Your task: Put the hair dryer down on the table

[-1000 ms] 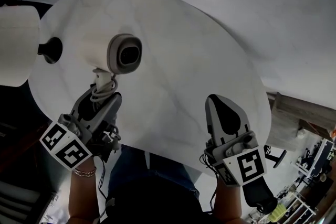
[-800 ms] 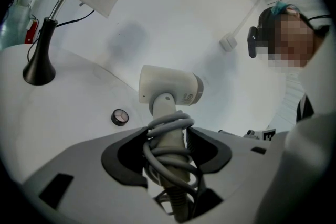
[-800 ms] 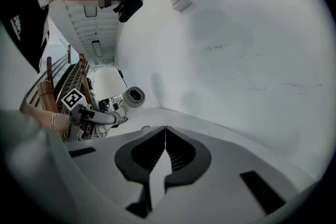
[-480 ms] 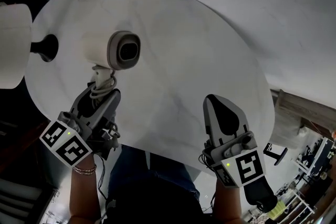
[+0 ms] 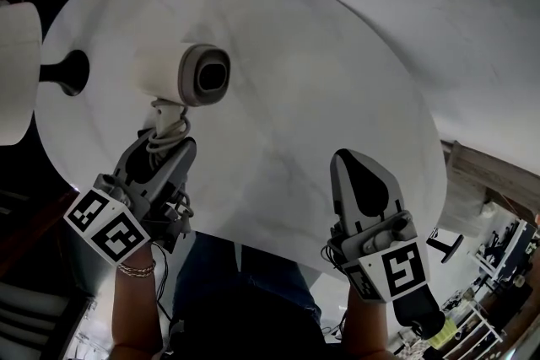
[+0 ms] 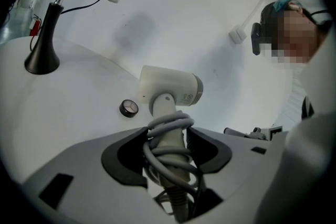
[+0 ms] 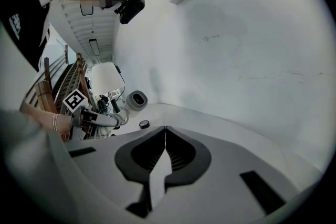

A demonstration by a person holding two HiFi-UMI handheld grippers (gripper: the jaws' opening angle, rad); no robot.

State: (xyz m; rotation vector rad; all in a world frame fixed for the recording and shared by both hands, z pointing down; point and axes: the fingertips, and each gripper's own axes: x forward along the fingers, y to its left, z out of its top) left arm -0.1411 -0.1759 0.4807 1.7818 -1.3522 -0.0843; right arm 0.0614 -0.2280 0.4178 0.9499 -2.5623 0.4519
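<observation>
A white hair dryer [image 5: 184,75] with a grey rear grille is held upright over the round white table [image 5: 287,97]. My left gripper [image 5: 162,152] is shut on its handle, around which the grey cord [image 6: 170,152] is wound. In the left gripper view the dryer's body [image 6: 169,86] stands above the jaws, nozzle pointing left. My right gripper [image 5: 359,185] hovers over the table's near right edge, shut with nothing between its jaws. The right gripper view shows the hair dryer [image 7: 135,100] at the far left, still in the left gripper [image 7: 100,118].
A black lamp base [image 5: 66,72] with a white shade [image 5: 17,72] stands at the table's left edge. A small round black-rimmed object [image 6: 128,108] lies on the table beyond the dryer. A white wall [image 5: 439,4] runs behind the table. Cluttered shelves [image 5: 498,257] sit at lower right.
The hair dryer and my left gripper have shifted slightly away and up in the head view. The right gripper has barely moved.
</observation>
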